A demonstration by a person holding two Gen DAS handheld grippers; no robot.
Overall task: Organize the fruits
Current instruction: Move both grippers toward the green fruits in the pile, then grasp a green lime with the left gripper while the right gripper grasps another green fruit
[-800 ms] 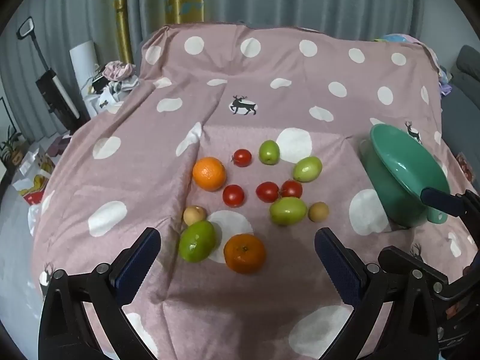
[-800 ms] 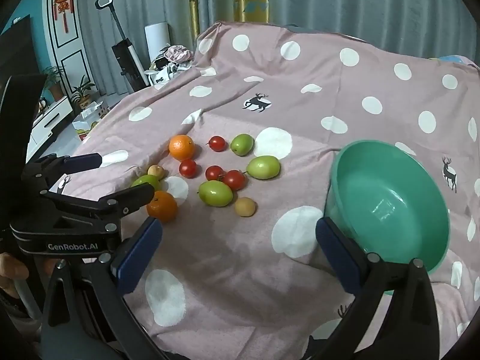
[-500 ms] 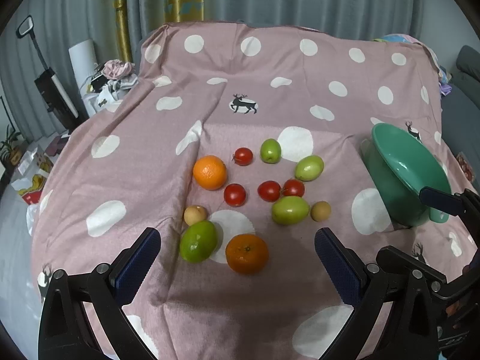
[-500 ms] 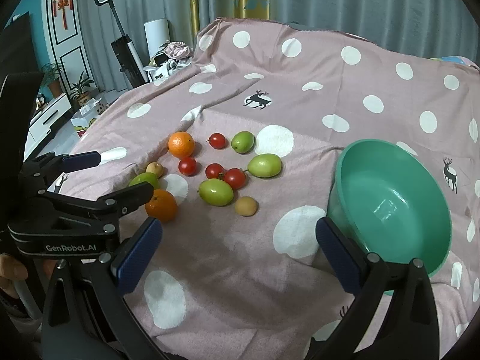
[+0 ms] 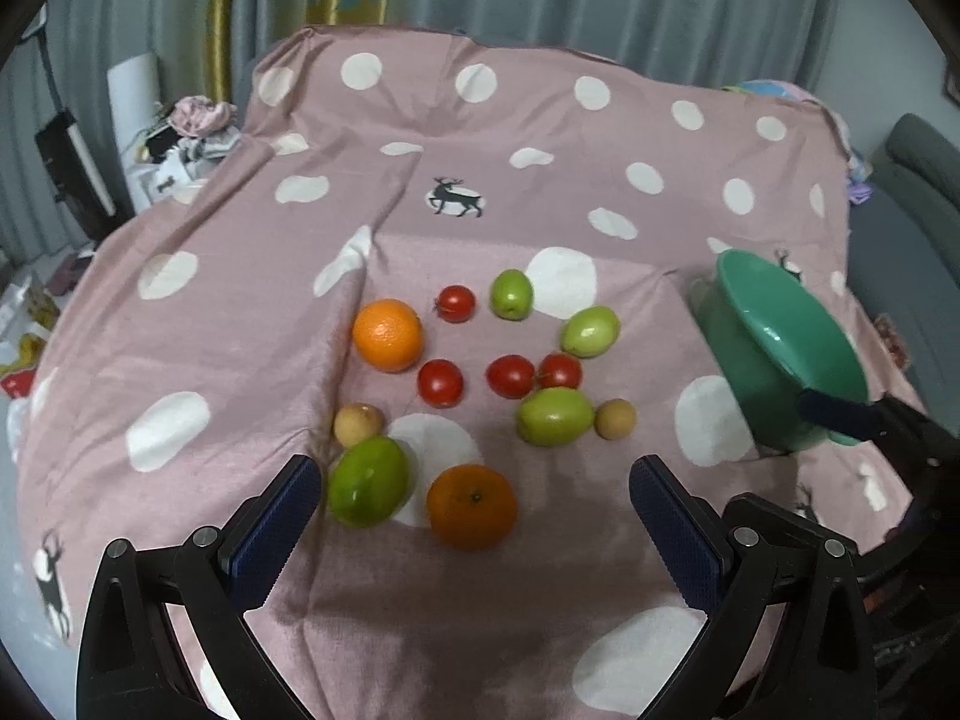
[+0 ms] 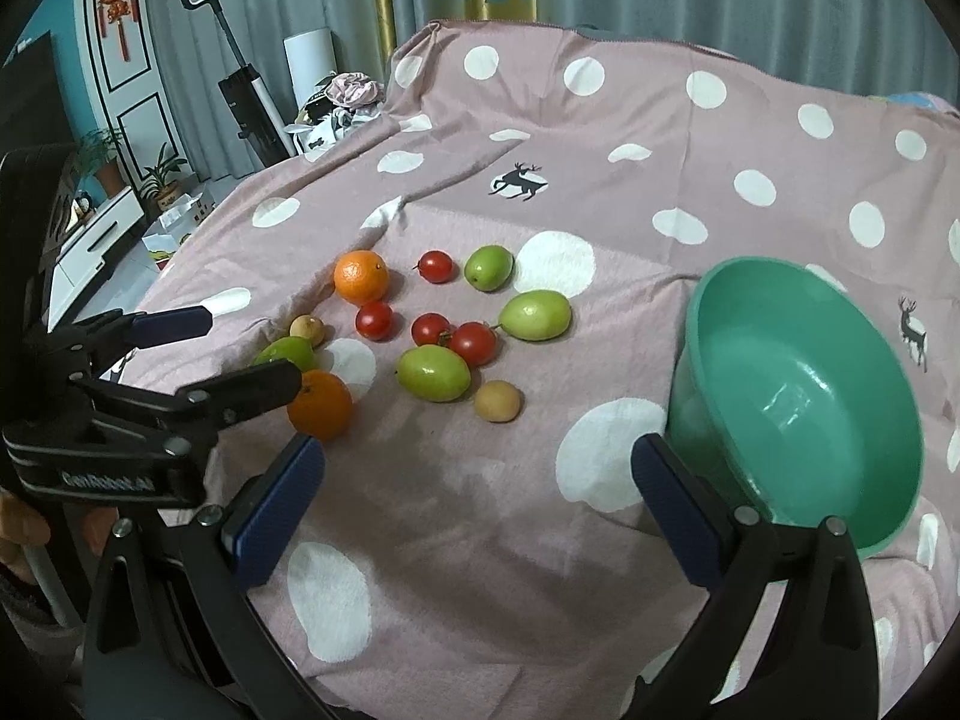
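While nothing shifted since before, both grippers (image 5: 468,516) (image 6: 474,504) wide, empty, fruits (image 5: 471,504) outside green bowl (image 6: 798,384).

A pink bedspread (image 5: 240,312) with white dots and deer prints covered the surface. On it lay two oranges (image 5: 387,334), four cherry tomatoes (image 5: 441,382), four green fruits (image 5: 555,416) and two small tan fruits (image 5: 615,418), loosely clustered at the middle. A green plastic bowl (image 6: 798,396) sat tilted on the cloth, well to the right of the cluster.
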